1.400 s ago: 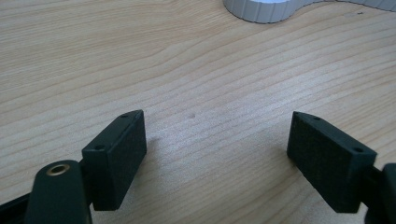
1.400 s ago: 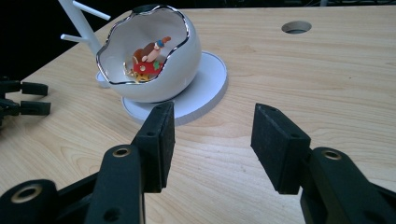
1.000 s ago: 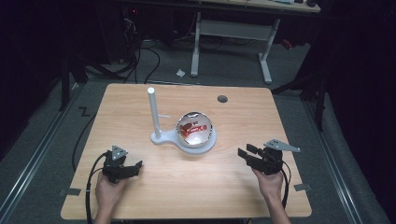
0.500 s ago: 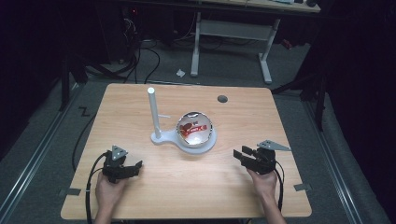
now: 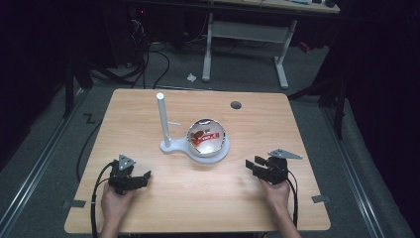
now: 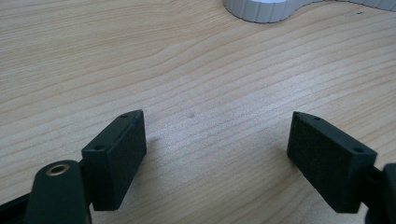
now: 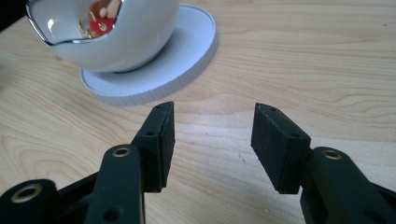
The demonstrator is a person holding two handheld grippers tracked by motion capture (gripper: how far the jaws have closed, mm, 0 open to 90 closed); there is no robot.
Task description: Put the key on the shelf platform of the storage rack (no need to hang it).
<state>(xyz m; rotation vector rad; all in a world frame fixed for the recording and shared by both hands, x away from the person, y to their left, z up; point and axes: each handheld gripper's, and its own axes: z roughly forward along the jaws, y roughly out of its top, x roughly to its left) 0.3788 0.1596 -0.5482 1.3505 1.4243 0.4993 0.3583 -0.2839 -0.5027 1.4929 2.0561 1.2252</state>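
The white bowl (image 5: 207, 138) sat on its white stand (image 5: 171, 147) at the centre of the bench (image 5: 297, 124). The left tongs (image 5: 141, 177), lower left, and the right tongs (image 5: 253, 166), lower right, both gaped released, well apart from it.

Evenly lit wooden desk (image 5: 198, 198) surrounded by dark, murky floor. Soft shadows only. Glare on the shiny bowl (image 5: 207, 138). Gripper views sharp up close, slightly blurred farther away.
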